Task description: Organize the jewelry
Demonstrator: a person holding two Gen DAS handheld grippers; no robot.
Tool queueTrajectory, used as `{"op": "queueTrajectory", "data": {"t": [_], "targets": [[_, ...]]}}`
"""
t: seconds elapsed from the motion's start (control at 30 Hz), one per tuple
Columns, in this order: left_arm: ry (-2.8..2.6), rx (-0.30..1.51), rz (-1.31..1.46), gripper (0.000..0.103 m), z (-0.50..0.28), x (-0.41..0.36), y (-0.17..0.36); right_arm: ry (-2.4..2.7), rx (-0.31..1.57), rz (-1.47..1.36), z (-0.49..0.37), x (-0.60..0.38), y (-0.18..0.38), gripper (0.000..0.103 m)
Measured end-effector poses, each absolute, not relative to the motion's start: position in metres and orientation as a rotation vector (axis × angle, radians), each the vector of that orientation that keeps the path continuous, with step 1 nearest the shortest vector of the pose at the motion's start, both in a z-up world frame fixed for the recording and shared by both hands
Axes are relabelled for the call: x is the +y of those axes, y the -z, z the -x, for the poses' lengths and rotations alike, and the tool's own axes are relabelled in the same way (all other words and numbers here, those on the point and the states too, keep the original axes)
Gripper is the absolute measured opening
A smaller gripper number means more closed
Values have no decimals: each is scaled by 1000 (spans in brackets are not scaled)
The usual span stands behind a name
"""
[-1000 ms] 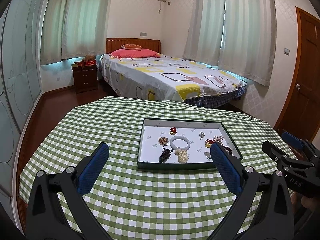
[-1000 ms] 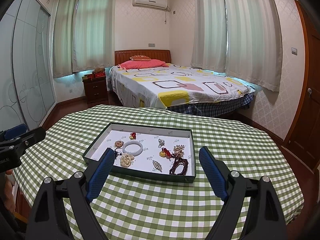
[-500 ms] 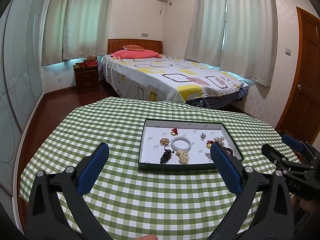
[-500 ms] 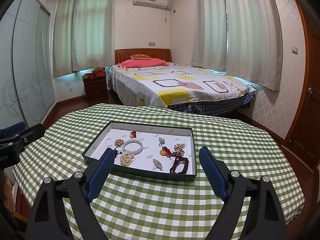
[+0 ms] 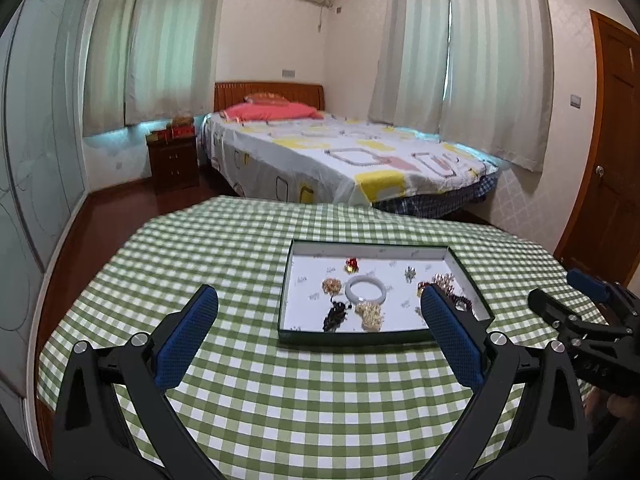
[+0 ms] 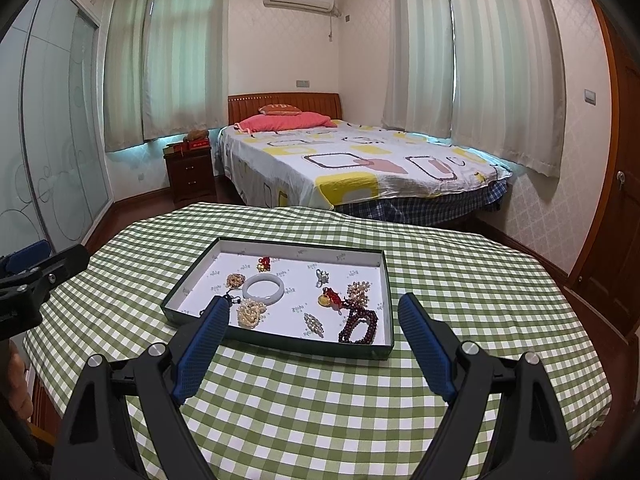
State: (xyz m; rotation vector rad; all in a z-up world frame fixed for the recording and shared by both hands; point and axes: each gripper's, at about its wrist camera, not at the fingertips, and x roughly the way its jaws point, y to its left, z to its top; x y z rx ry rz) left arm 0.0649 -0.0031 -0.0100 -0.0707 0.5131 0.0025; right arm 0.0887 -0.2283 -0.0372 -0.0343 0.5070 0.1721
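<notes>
Left wrist view
Left gripper [image 5: 318, 320]: jaws spread wide, nothing between the blue pads, held above the checked cloth short of the tray.
Table [image 5: 200, 264]: covered in a green and white gingham cloth.
Tray [image 5: 344, 336]: shallow, dark-rimmed, white inside, lying flat on the cloth ahead and a little to the right.
White bangle [image 5: 366, 290]: flat near the tray's middle.
Black piece [image 5: 335, 316]: just in front of the bangle, toward the near wall.
Pale bead cluster [image 5: 370, 314]: beside the black piece, touching the bangle's near edge.
Right gripper [image 5: 576, 316]: seen from the side at the right edge, above the table's rim; its opening cannot be read from here.

Right wrist view
Right gripper [image 6: 314, 318]: jaws wide apart and empty, hovering over the cloth at the tray's near wall.
Tray [image 6: 280, 342]: directly ahead, its near wall between the two pads.
White bangle [image 6: 263, 289]: left of centre in the tray.
Dark red bead strand [image 6: 360, 326]: coiled in the near right corner.
Gold and red charm [image 6: 330, 298]: just behind the strand.
Small brooch [image 6: 313, 323]: lying alone near the front wall.
Left gripper [image 6: 44, 272]: at the left edge, side-on.
Bed [image 6: 360, 168]: beyond the table, with a pink pillow.
</notes>
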Motion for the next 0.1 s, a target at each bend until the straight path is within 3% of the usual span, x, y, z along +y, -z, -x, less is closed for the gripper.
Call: {"op": "queueTrajectory", "data": {"t": [0.1], "targets": [[-18, 561, 88, 99, -79, 6, 24, -166, 521, 33, -95, -230, 43, 84]]}}
